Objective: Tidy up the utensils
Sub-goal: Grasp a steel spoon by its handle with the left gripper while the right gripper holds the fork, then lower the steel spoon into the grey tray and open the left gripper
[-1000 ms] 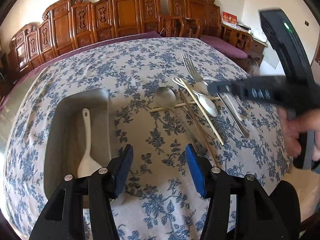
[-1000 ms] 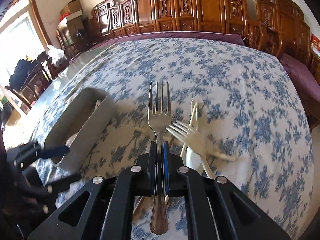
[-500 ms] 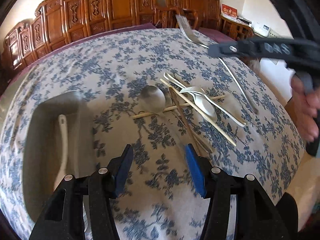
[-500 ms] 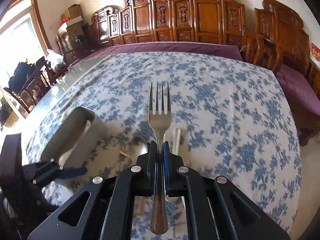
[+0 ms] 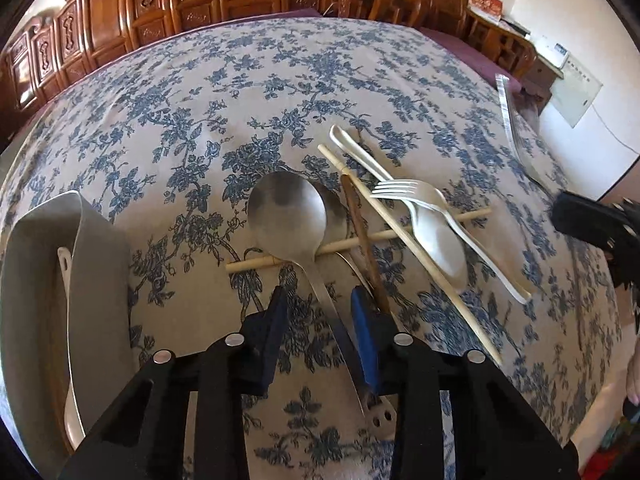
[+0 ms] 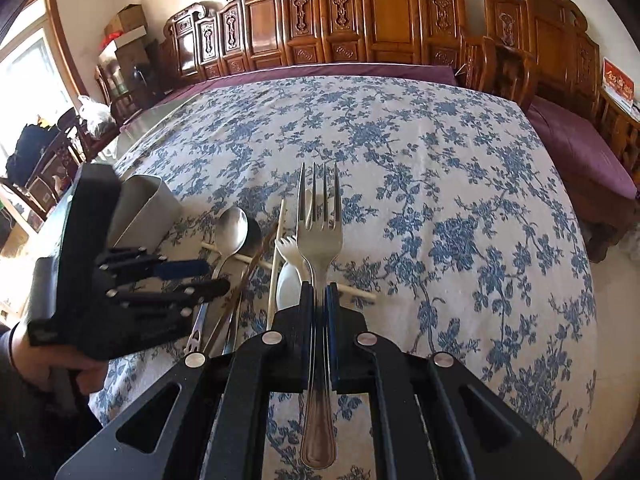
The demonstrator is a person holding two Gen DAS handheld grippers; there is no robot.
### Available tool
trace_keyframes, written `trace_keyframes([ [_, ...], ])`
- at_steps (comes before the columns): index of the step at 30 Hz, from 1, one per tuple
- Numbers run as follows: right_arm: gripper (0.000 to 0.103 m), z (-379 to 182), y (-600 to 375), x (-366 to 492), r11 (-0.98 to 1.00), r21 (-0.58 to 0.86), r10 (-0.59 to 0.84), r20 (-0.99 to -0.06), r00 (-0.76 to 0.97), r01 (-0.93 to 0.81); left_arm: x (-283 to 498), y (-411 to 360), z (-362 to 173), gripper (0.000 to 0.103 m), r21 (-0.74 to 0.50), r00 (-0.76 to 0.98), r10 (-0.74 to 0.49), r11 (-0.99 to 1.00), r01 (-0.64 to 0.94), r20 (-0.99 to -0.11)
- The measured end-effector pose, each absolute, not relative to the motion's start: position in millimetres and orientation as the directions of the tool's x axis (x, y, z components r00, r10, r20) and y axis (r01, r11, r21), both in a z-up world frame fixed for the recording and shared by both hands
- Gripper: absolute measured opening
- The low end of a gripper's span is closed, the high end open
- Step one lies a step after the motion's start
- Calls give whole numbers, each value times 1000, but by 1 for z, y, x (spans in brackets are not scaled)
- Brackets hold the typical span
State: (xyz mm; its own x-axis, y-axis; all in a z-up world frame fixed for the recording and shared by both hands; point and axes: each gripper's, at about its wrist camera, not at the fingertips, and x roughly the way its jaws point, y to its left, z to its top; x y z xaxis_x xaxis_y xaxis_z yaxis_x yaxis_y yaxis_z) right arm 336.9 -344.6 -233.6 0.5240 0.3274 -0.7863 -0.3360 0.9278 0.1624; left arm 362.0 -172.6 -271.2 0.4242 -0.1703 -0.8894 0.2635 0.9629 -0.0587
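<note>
Left wrist view, change: our left gripper (image 5: pixel 318 300) has come down from beside the grey tray (image 5: pixel 100 264) onto the heap of cutlery, and its jaws have just been closing, with the handle of the big steel spoon (image 5: pixel 288 216) now lying between them

Left wrist view, tongs: the blue pads (image 5: pixel 362 320) stand either side of the handle with a gap showing, so we judge them not yet clenched on it

Left wrist view, meaning: we read this as the start of the next pick; one white spoon (image 5: pixel 64 280) already lies in the tray, and the chopsticks (image 5: pixel 400 232), white fork (image 5: pixel 416 196) and other pieces remain crossed on the flowered cloth (image 5: pixel 280 80)

Left wrist view, pose: our left hand tilts steeply down over the near end of the heap, the tray just to its left

Right wrist view, change: our right gripper (image 6: pixel 319 292) has carried the steel fork (image 6: pixel 320 232) across, so that it now hangs above the heap

Right wrist view, tongs: clenched on the fork's handle, tines pointing away from us

Right wrist view, pose: our right hand slopes down; the left gripper (image 6: pixel 208 278) and the hand (image 6: pixel 44 364) holding it sit low at the left, the tray (image 6: pixel 148 208) behind them
</note>
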Motion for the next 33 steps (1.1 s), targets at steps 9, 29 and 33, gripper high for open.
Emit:
trace_keyframes([
  [9,8,-241,-343,326,931,184,334,-781,527,-316,362,-168,-270,6,-55,397,-169,958,281,-902],
  [29,8,-206,-278,295,906,192,385,-745,545,-377,309,-115,-181,5,-15,530,-195,946,325,-825],
  [33,8,-195,-262,290,899,183,392,-738,549,-397,304,-97,-165,5,-28,551,-203,951,309,-810],
])
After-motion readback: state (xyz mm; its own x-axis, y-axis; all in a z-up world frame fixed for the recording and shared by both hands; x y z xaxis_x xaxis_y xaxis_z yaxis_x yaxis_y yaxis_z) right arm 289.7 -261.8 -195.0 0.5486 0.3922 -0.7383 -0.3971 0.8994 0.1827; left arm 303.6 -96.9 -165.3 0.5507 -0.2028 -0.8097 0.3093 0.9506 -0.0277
